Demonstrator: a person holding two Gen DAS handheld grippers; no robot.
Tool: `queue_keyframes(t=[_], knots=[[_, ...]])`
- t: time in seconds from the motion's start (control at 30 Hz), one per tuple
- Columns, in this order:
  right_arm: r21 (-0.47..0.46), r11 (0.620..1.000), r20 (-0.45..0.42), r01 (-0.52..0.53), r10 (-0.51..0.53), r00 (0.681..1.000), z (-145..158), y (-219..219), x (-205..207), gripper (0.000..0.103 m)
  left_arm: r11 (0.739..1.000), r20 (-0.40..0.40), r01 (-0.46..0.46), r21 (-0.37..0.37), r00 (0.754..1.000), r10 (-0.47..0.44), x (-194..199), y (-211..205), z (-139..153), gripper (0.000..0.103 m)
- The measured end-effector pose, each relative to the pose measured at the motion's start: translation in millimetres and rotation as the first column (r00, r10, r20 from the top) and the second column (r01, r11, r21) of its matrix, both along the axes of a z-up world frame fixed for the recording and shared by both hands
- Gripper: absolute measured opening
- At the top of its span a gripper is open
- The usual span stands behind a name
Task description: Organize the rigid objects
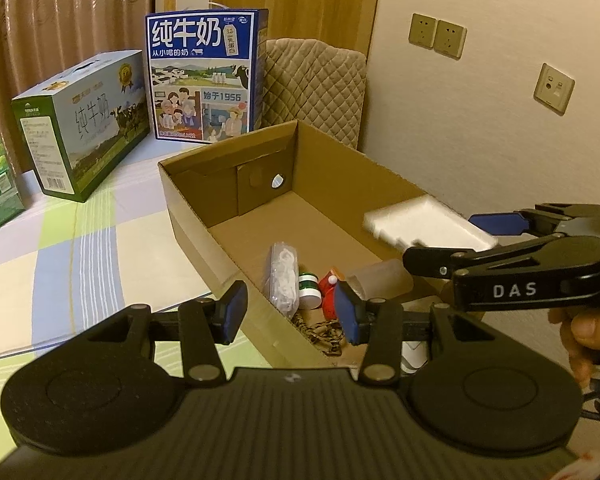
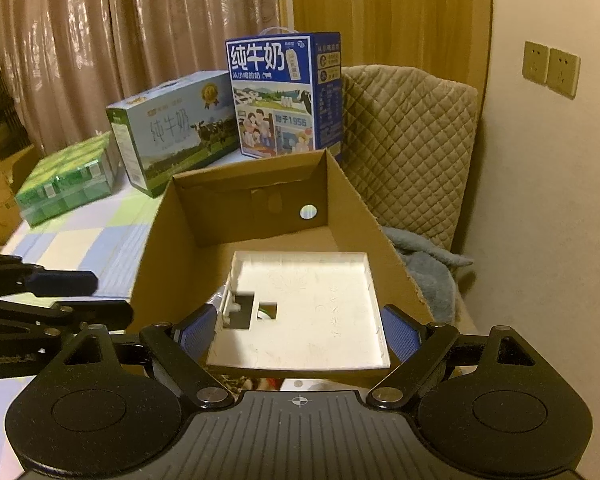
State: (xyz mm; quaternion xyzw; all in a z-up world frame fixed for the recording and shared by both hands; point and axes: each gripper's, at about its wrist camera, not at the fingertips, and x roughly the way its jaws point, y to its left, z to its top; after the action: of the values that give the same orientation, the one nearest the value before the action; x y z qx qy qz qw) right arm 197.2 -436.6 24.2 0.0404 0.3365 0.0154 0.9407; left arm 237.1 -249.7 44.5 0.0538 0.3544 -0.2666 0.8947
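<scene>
Done: small items in cardboard box (image 1: pixel 228 184) | Pending: white tray (image 2: pixel 312 308), clamped in right gripper (image 2: pixel 300 332), unreleased | left gripper (image 1: pixel 288 312): jaws apart, empty

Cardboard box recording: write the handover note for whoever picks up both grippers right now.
Right gripper: shut on the white plastic tray, held above the cardboard box.
Left gripper: nothing between its pads, straddling the box's near wall.
Already in the box: clear packet, green-and-white spool, red toy, frosted cup, braided cord.
Milk cartons stand behind the box on the checked cloth.
Left to do: lower the tray into the free far half of the box and release.
</scene>
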Motion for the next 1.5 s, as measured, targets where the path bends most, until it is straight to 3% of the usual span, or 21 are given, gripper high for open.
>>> queue_keyframes(t=[0.17,0.57,1.07,1.5], knots=[[0.023,0.999,0.013,0.027,-0.027,1.000,-2,-6,-5,0.085,1.000,-0.002,-0.027,-0.002,1.000,0.027,-5,11,-3,0.050],[0.062,0.995,0.007,0.077,-0.077,0.997,22,-16,-63,0.085,0.991,-0.011,-0.130,-0.031,0.992,0.129,-56,43,2,0.097],[0.064,0.998,-0.027,0.028,-0.027,0.999,41,5,-147,0.085,0.978,-0.019,-0.208,-0.012,0.978,0.208,-140,50,15,0.099],[0.049,0.999,-0.019,-0.011,0.012,1.000,52,30,-182,0.085,0.962,-0.038,-0.271,-0.016,0.962,0.271,-182,52,28,0.102]])
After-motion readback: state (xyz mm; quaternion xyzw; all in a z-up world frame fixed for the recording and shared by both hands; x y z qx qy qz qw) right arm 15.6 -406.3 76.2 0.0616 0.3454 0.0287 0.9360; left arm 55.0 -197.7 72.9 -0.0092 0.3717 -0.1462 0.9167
